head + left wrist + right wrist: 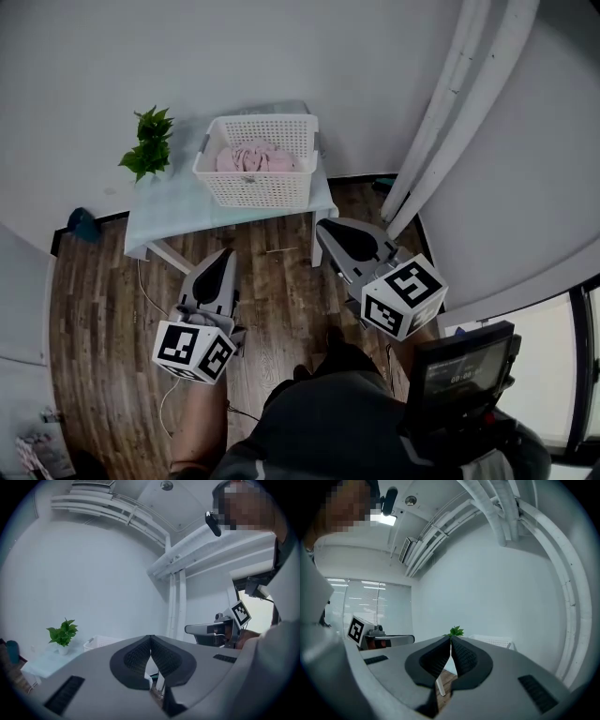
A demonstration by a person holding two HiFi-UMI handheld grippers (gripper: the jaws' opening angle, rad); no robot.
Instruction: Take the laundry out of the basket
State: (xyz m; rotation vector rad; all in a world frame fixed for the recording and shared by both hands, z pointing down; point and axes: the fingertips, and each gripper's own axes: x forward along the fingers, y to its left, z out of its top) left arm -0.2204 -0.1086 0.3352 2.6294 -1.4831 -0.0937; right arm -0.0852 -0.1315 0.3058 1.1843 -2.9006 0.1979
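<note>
Left gripper and right gripper: both sets of jaws pressed together, nothing between them. They hang over the wood floor, short of the table.

White basket sits on the table's right half. Pink laundry is heaped inside, none lifted out.

Likely step: the reach. Best to spread the jaws before the rim, drop in from above and pinch a raised fold.

Both grippers are held forward and low, tips aimed at the basket, the right one nearer the table.

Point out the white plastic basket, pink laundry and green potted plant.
white plastic basket [255, 187], head view, front wall
pink laundry [248, 157], head view, pile's middle
green potted plant [148, 145], head view, leaves
</note>
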